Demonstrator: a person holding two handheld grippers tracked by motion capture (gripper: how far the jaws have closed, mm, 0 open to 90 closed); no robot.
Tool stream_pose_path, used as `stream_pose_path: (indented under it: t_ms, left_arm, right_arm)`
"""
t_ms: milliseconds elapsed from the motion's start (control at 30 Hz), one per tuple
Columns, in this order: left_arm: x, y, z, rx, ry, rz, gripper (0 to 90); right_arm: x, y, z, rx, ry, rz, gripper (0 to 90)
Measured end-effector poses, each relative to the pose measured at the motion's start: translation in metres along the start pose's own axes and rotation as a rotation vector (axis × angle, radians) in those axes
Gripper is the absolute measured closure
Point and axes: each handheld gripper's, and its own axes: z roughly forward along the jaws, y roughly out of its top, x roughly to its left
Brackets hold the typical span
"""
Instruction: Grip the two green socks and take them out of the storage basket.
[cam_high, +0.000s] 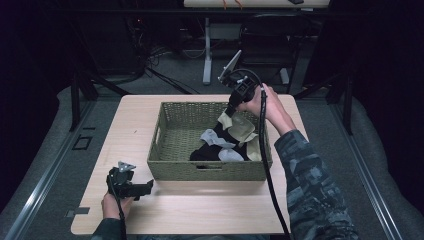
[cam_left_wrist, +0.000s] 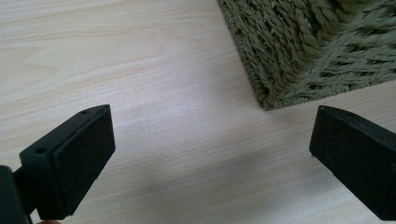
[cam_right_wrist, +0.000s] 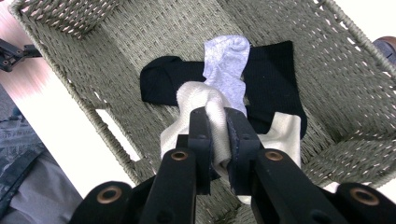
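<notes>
High view: right hand (cam_high: 267, 106) raised over the far right corner of the woven basket (cam_high: 172, 165), right gripper (cam_high: 231, 111) angled down, lifting a cream sock (cam_high: 239, 126). Black and grey socks lay inside. Left gripper (cam_high: 145, 187) rested low on the wooden table (cam_high: 200, 210), near the basket's front left corner.

Left gripper view: jaws spread wide, empty, above the table beside the basket corner (cam_left_wrist: 299, 51).

Right gripper view: jaws pinched a fold of the cream sock (cam_right_wrist: 205, 100) above a grey sock (cam_right_wrist: 226, 60) and a black sock (cam_right_wrist: 271, 79).

Right gripper (cam_right_wrist: 218, 140) raised, jaws clamped; left gripper (cam_high: 145, 188) low, jaws wide apart.
</notes>
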Motion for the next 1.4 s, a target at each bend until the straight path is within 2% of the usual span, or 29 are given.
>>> stream_pose_path:
  t_ms: [367, 633, 967, 1300, 1400]
  left_arm:
    - [0.001, 0.000, 0.000, -0.001, 0.000, -0.002, 0.2]
    - [0.001, 0.000, 0.000, -0.002, 0.003, -0.004, 0.2]
    - [0.000, 0.000, 0.000, -0.001, 0.006, 0.001, 0.2]
    - [0.000, 0.001, 0.000, 0.001, 0.010, 0.007, 0.2]
    - [0.000, 0.001, 0.000, 0.002, 0.010, 0.006, 0.2]
  right_arm:
    - [-0.002, -0.002, -0.015, -0.019, -0.013, 0.008, 82.5]
    - [-0.011, -0.012, -0.029, -0.045, -0.029, 0.028, 82.3]
    - [-0.026, -0.039, -0.053, -0.101, -0.048, 0.086, 82.1]
    - [-0.053, -0.078, -0.069, -0.140, -0.055, 0.159, 82.1]
    - [-0.061, -0.088, -0.071, -0.135, -0.063, 0.175, 82.1]
